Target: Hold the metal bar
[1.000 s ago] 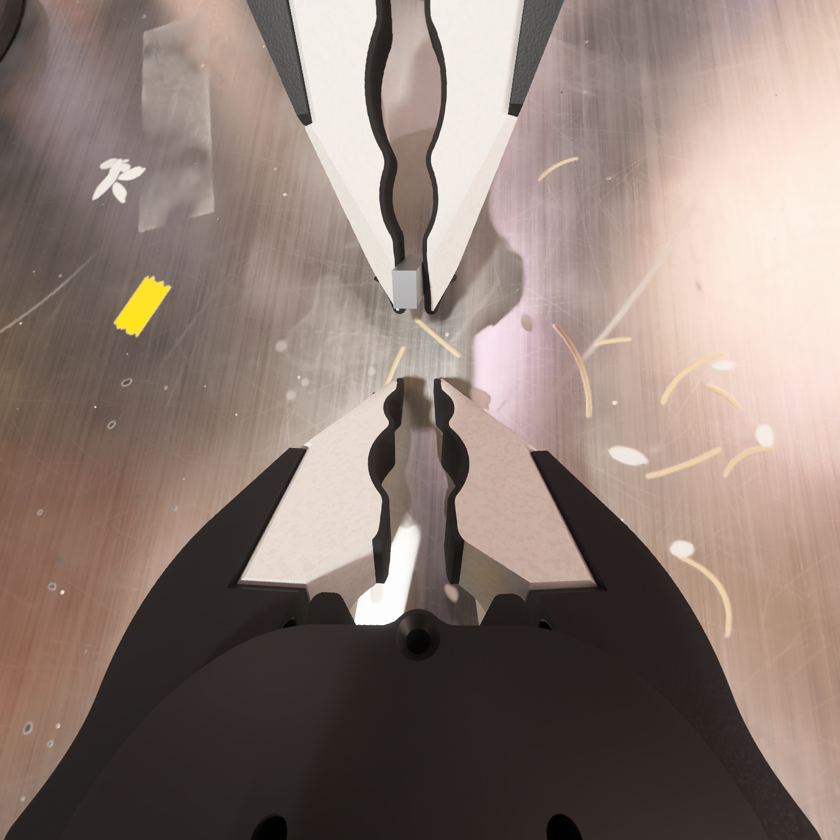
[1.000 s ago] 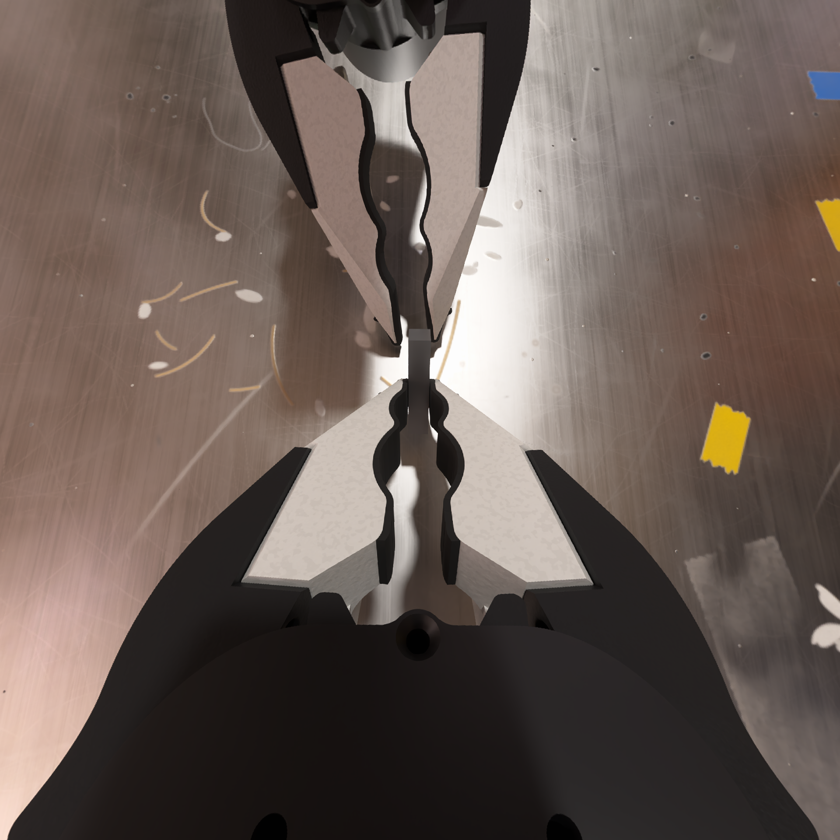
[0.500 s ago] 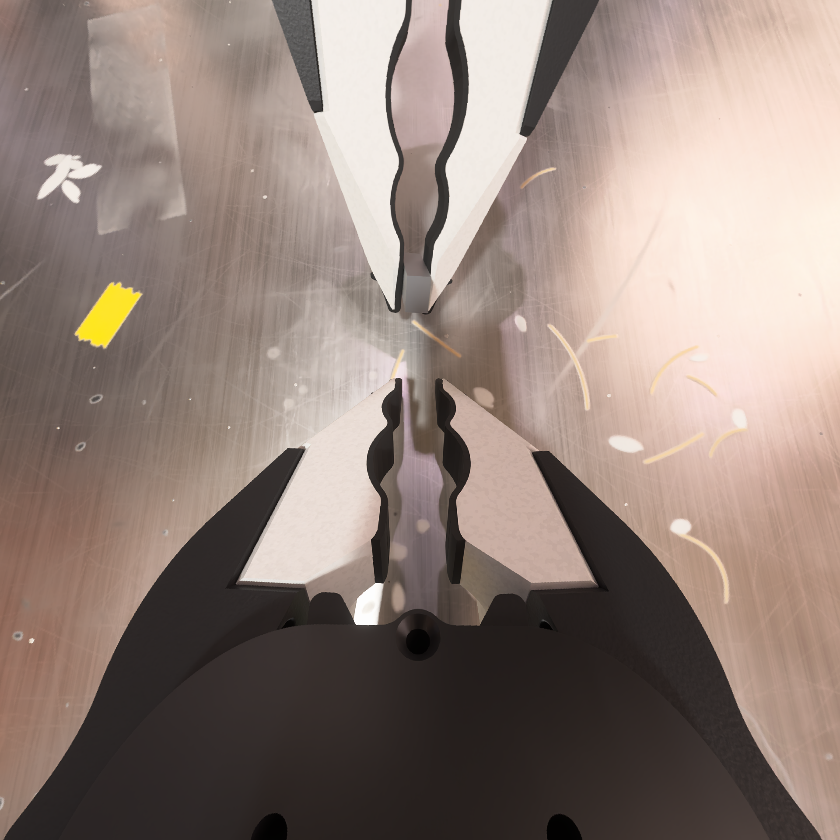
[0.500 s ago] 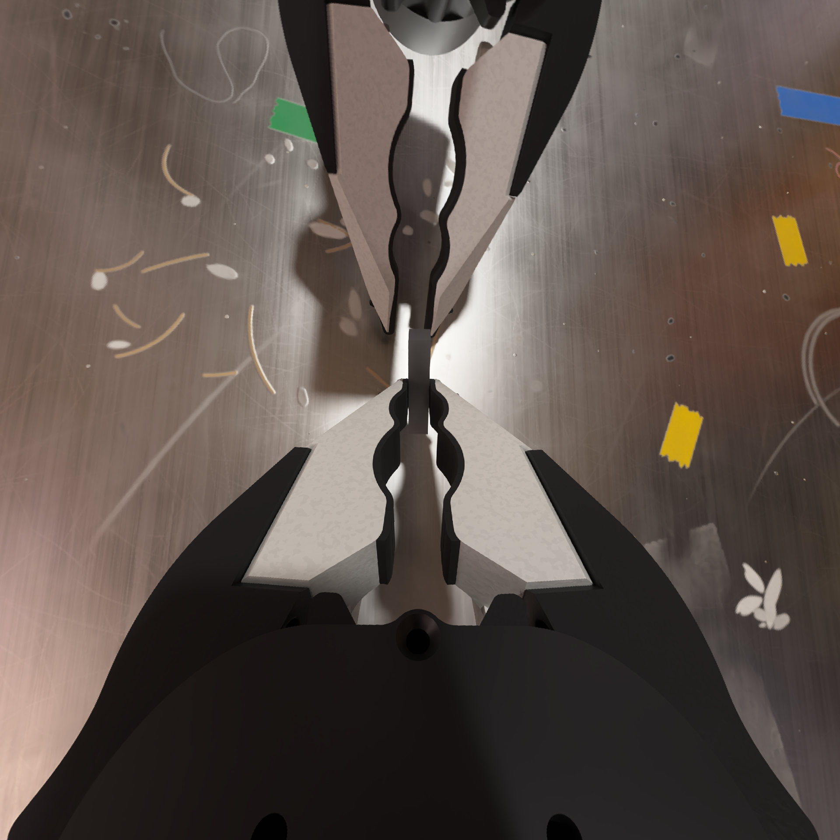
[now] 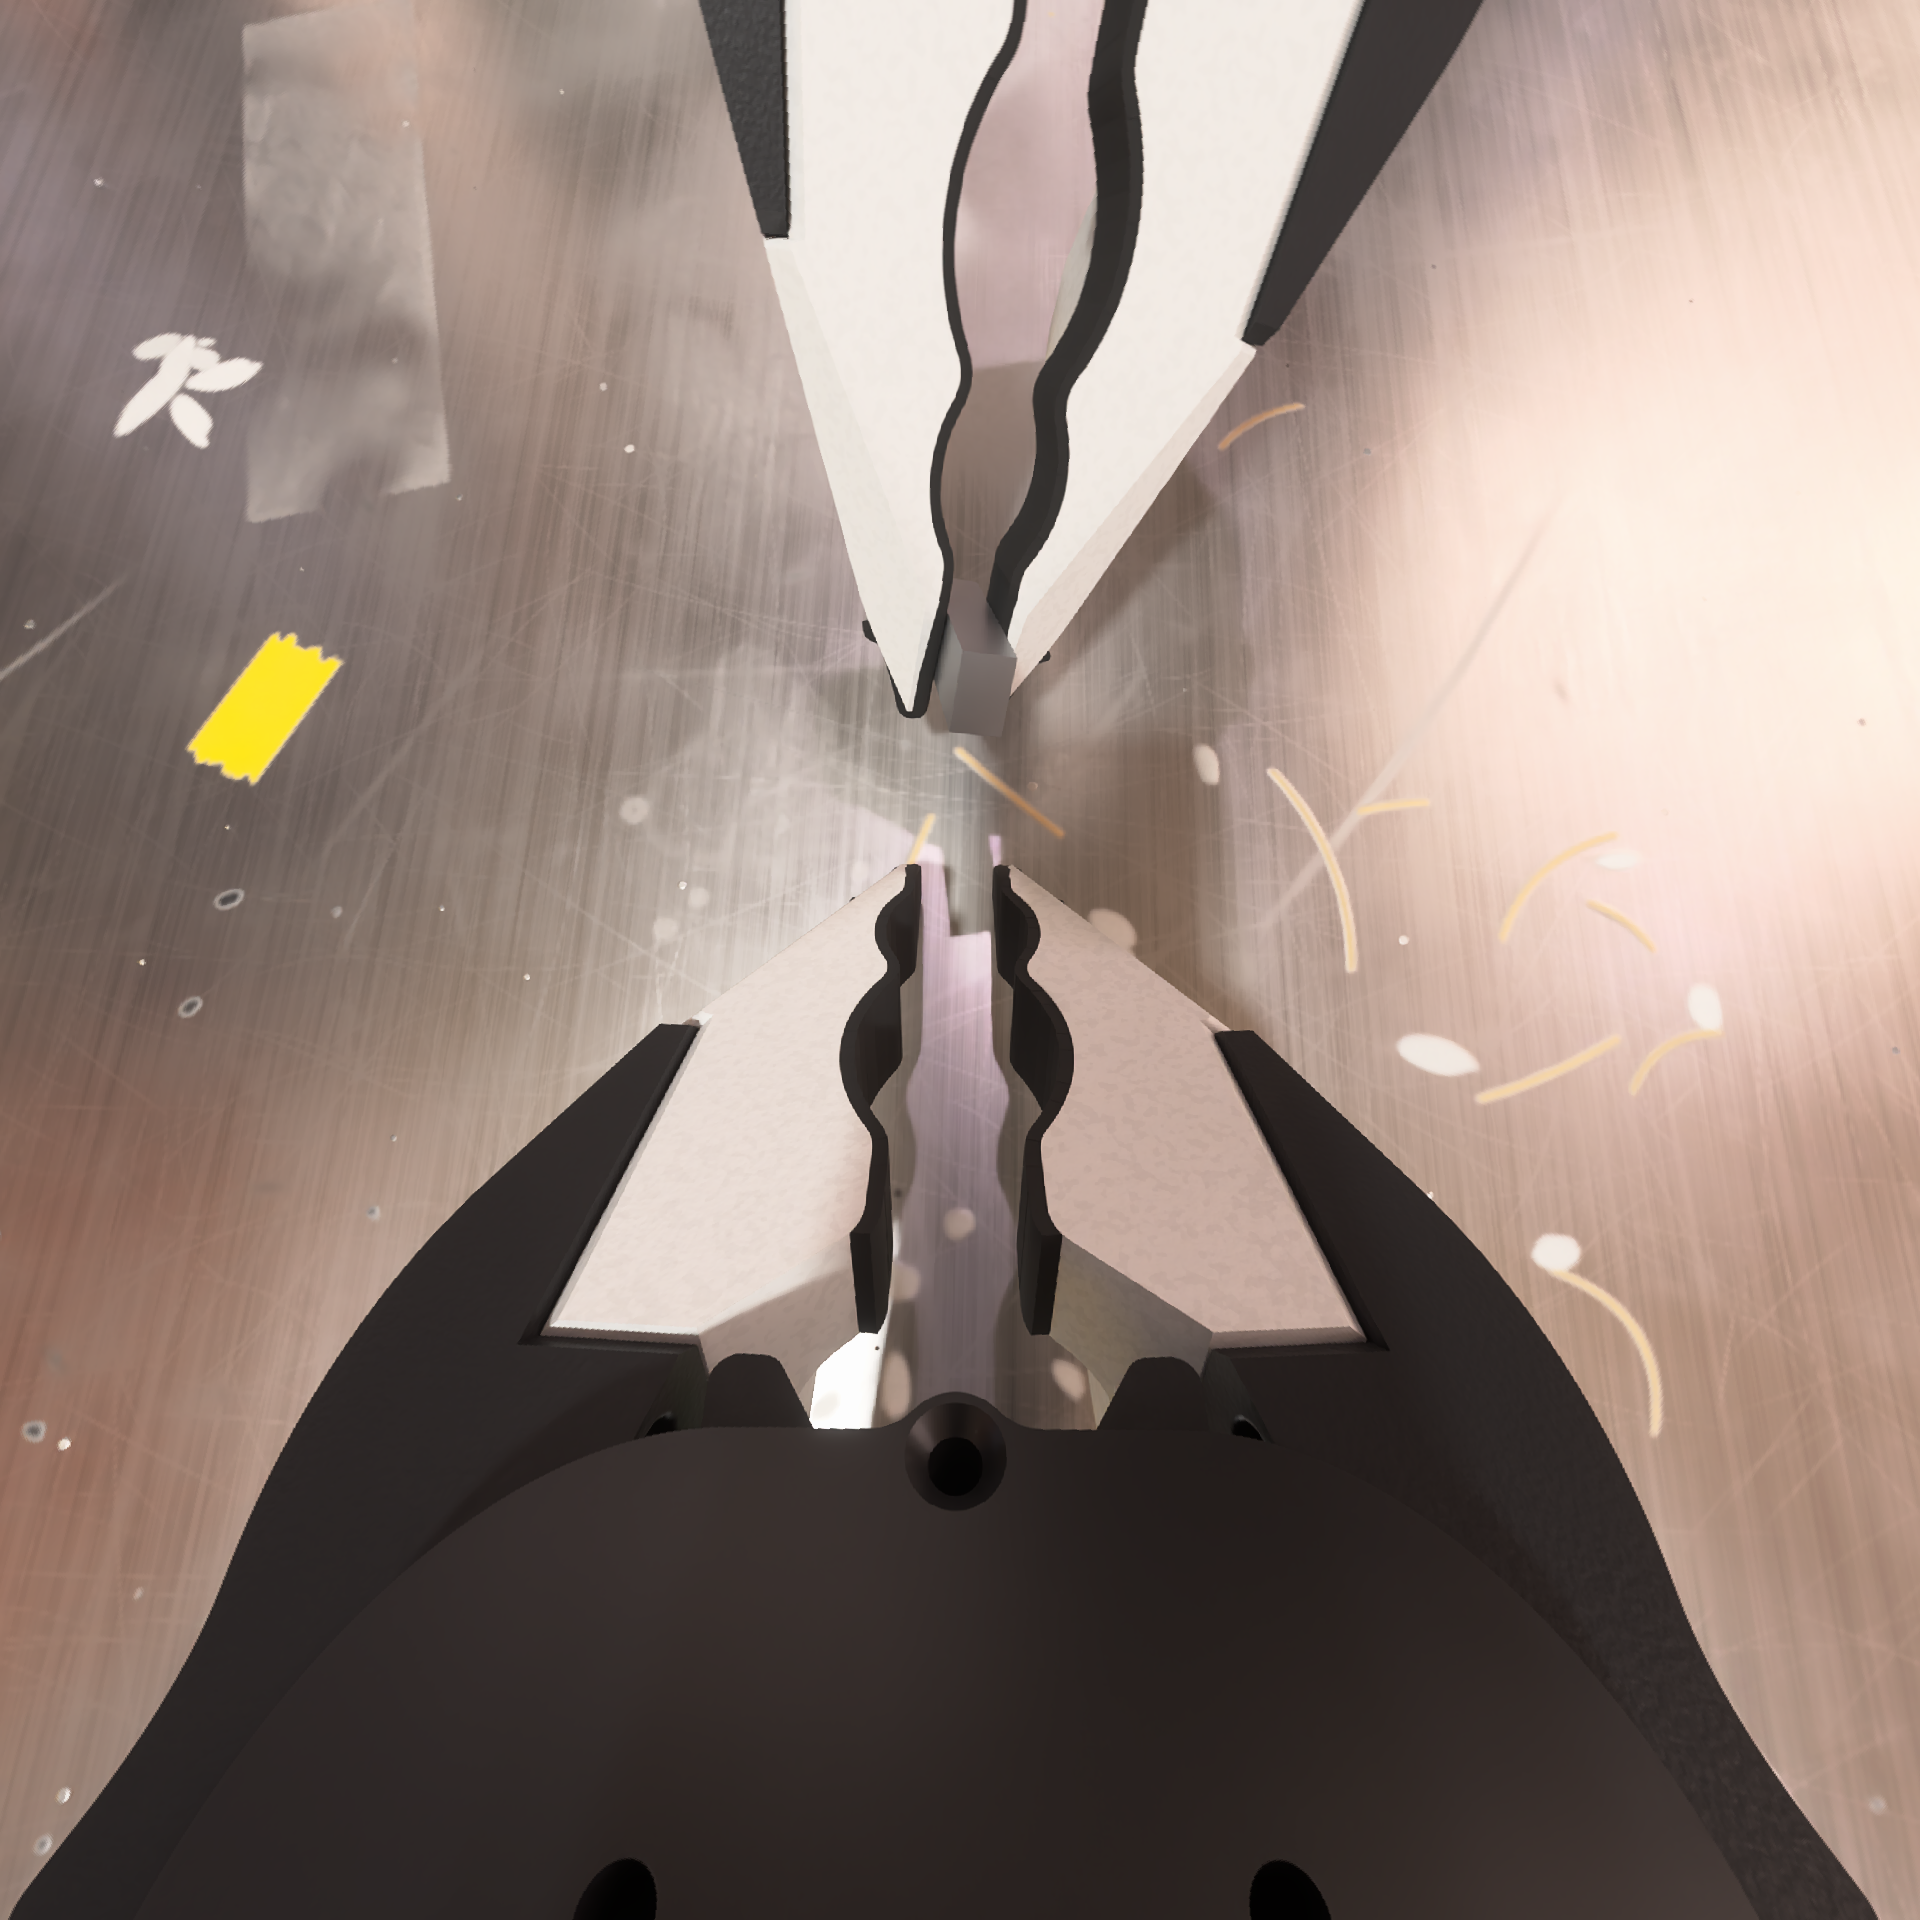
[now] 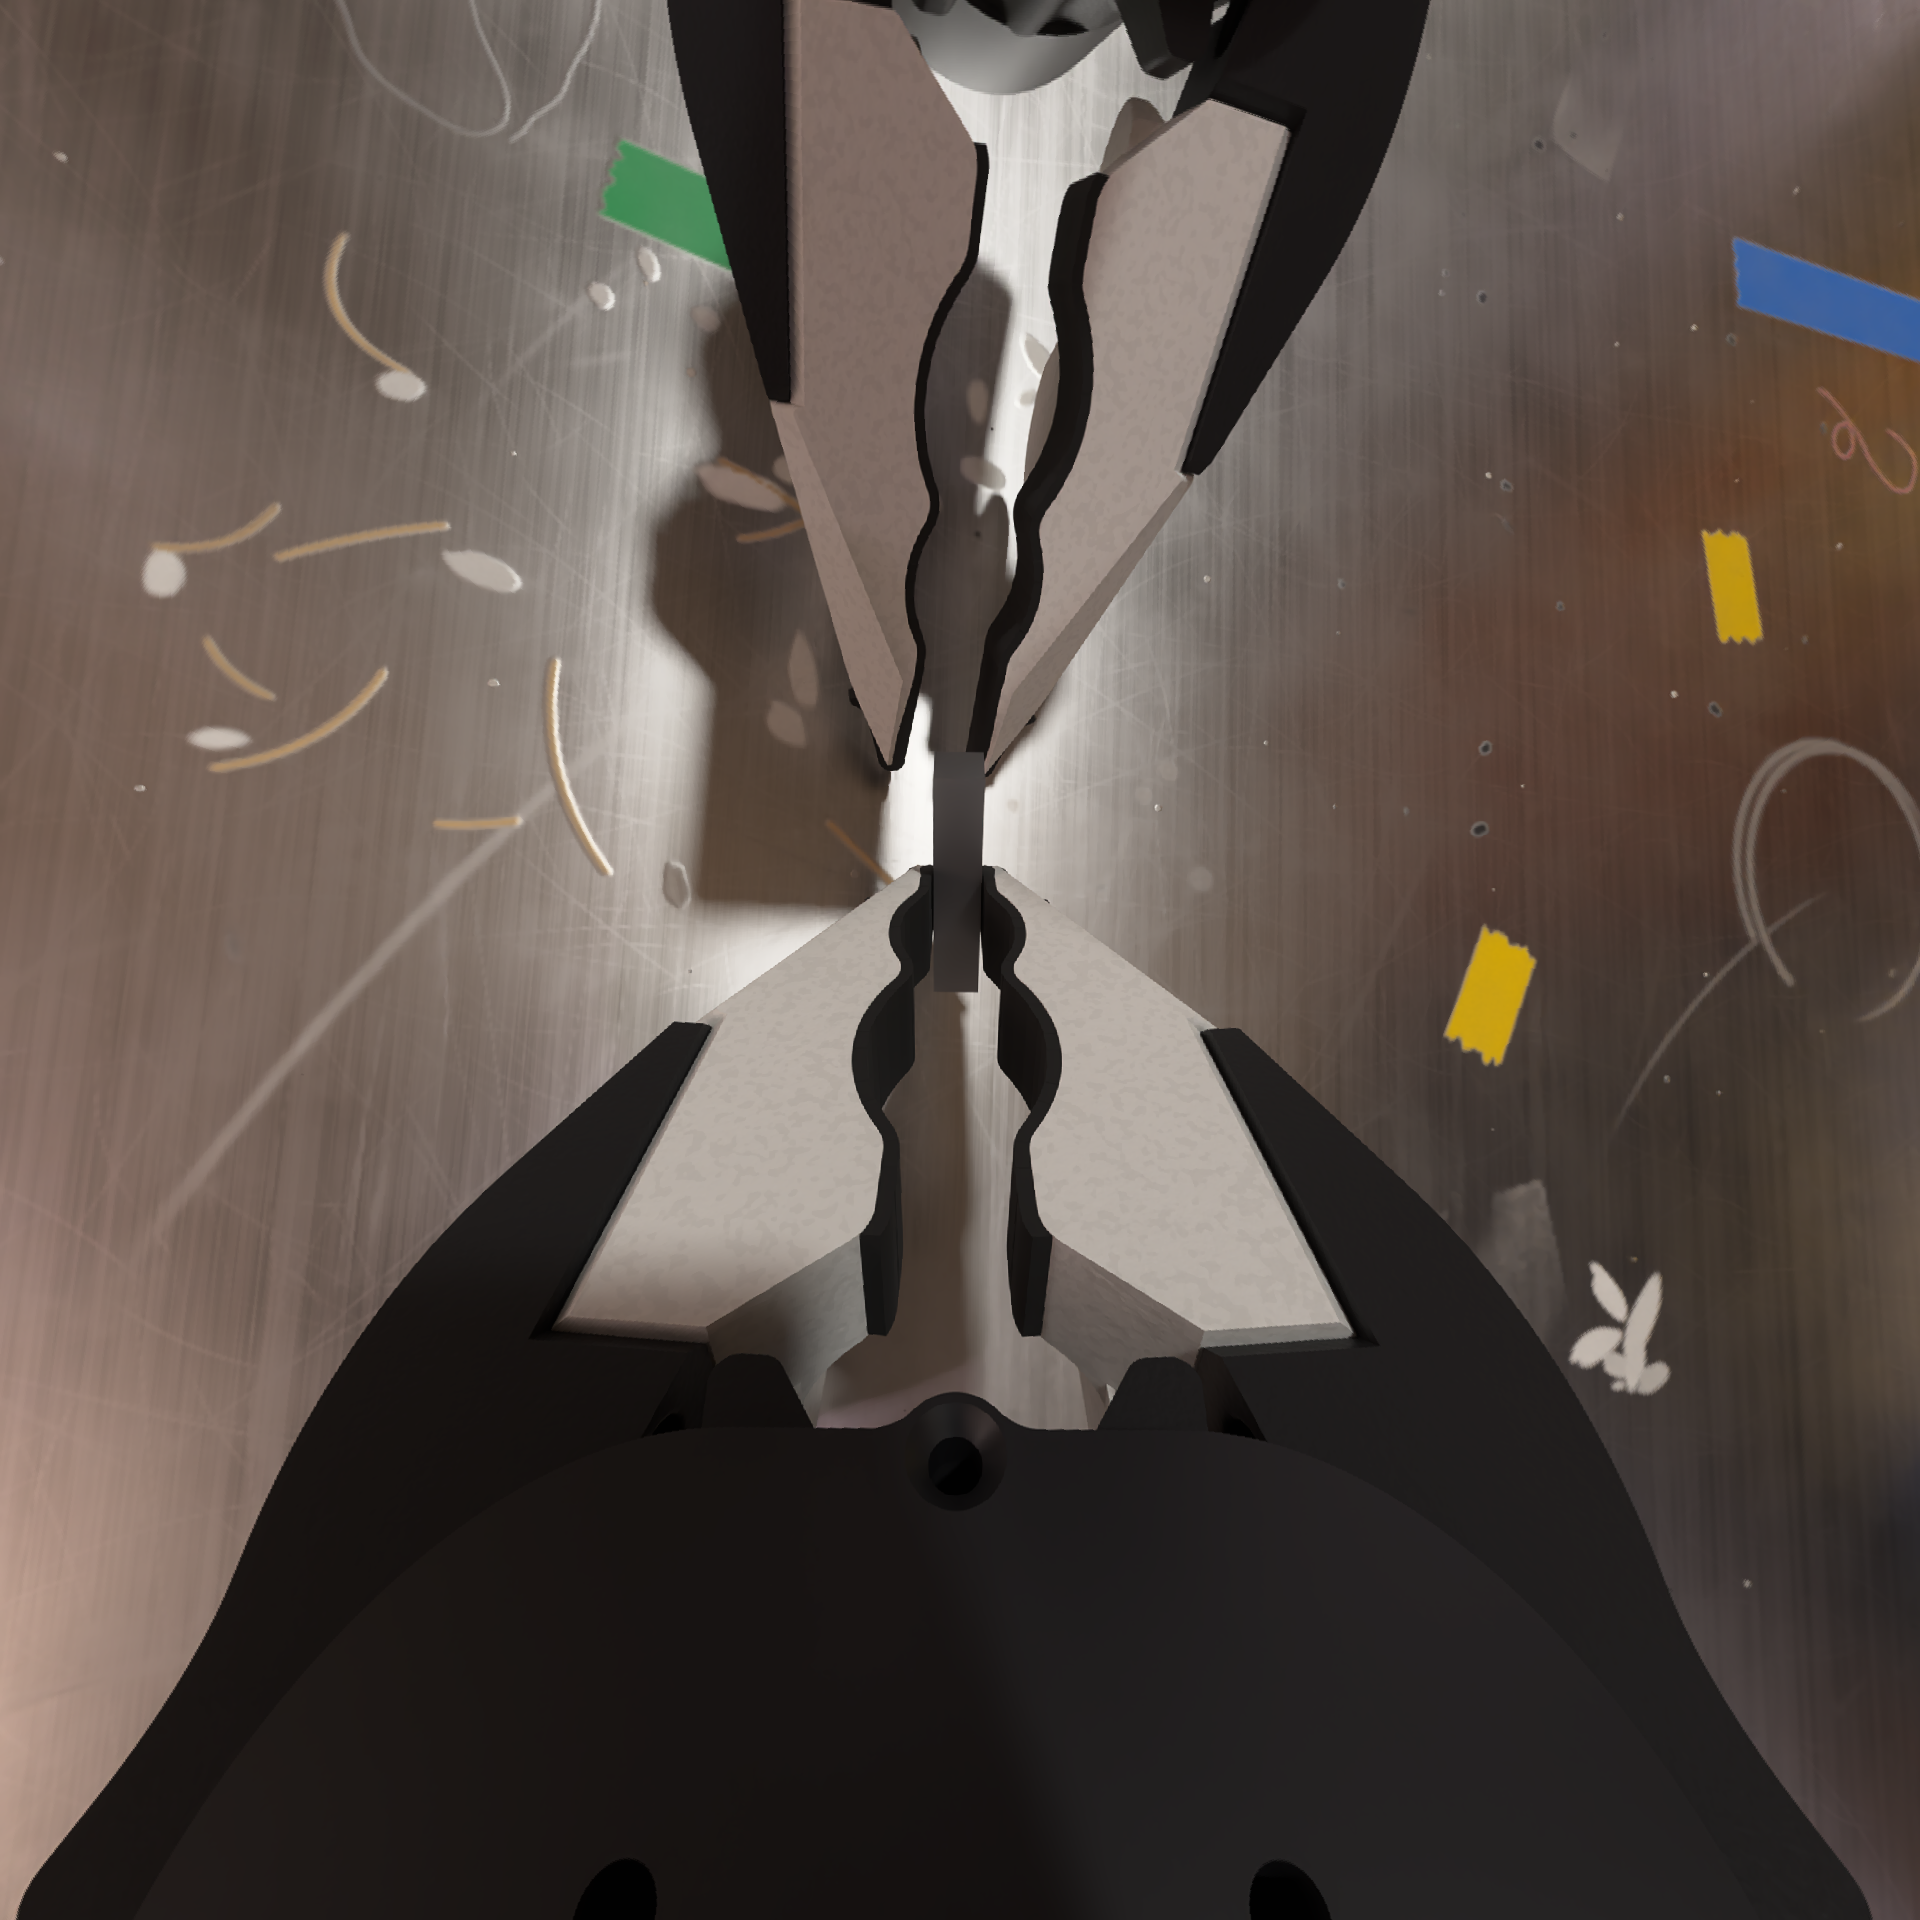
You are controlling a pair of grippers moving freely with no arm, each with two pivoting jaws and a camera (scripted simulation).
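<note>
The metal bar (image 6: 958, 831) is a short grey square-section bar. My right gripper (image 6: 956, 883) is shut on it at the fingertips, and the bar sticks out forward toward the left gripper (image 6: 940, 753) opposite. In the left wrist view the bar's end face (image 5: 975, 694) shows between the right gripper's (image 5: 961, 686) white fingertips. My left gripper (image 5: 956, 878) faces it tip to tip, a short gap away. Its jaws stand a narrow gap apart with nothing between them. Both hover over a brushed metal tabletop (image 5: 520, 1039).
The tabletop carries flat litter only. There is a yellow tape strip (image 5: 265, 707), a clear tape patch (image 5: 338, 312) and curled shavings (image 5: 1320, 873). The right wrist view shows green tape (image 6: 665, 208), blue tape (image 6: 1818, 307) and yellow tape (image 6: 1491, 992).
Both grippers have shifted and tilted a little, so each shows further right in the other's view. The right gripper still grips the bar. The left gripper's narrow gap is unchanged.
</note>
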